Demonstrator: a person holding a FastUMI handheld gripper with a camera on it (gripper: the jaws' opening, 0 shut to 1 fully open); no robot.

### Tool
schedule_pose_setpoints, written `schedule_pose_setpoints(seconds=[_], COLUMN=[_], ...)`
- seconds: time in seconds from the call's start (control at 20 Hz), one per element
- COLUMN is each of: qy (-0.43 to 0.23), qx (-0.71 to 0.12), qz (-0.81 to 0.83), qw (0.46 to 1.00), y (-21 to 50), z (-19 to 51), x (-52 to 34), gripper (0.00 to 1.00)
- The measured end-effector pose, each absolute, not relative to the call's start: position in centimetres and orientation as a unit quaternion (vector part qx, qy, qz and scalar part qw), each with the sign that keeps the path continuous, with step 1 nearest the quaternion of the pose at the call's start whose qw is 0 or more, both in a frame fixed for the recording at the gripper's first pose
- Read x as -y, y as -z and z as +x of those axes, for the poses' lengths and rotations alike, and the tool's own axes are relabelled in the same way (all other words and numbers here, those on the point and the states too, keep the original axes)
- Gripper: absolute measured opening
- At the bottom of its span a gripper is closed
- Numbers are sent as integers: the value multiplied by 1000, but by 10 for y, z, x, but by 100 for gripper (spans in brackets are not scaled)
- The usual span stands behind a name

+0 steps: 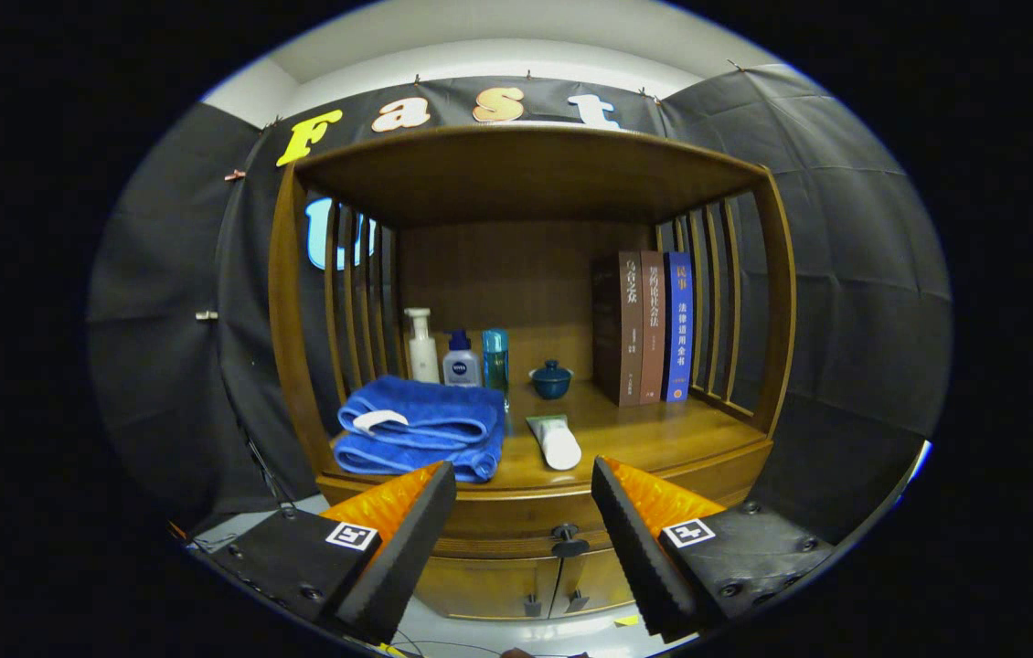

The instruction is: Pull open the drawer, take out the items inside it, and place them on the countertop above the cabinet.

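While the gripper (524, 512) is spread and empty before the shut drawer (516, 539), its small knob (566, 532) may slip free if pinched off-centre.

Drawer (516, 541) front partly hidden behind the spread fingers of the gripper (524, 480); only its middle strip and knob (564, 532) in sight, contents unseen. Lower cabinet doors (516, 585) cut off at both sides by the fingers. Folded towel (425, 429) covering the bottom of the pump bottle (421, 347) and the small bottle (462, 361). Print on the tube (557, 442) too small to make out.
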State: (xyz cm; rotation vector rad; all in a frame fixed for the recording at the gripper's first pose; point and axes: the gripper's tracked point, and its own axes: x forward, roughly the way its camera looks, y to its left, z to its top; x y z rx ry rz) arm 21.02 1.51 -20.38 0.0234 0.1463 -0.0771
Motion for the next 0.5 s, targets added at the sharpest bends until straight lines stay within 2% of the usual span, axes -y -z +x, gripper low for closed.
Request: schedule_pose_setpoints(seconds=[0.5], qy=[33], qx=[-80], qz=[17], qw=[996], y=[142], z=[182], x=[-23], gripper=[98])
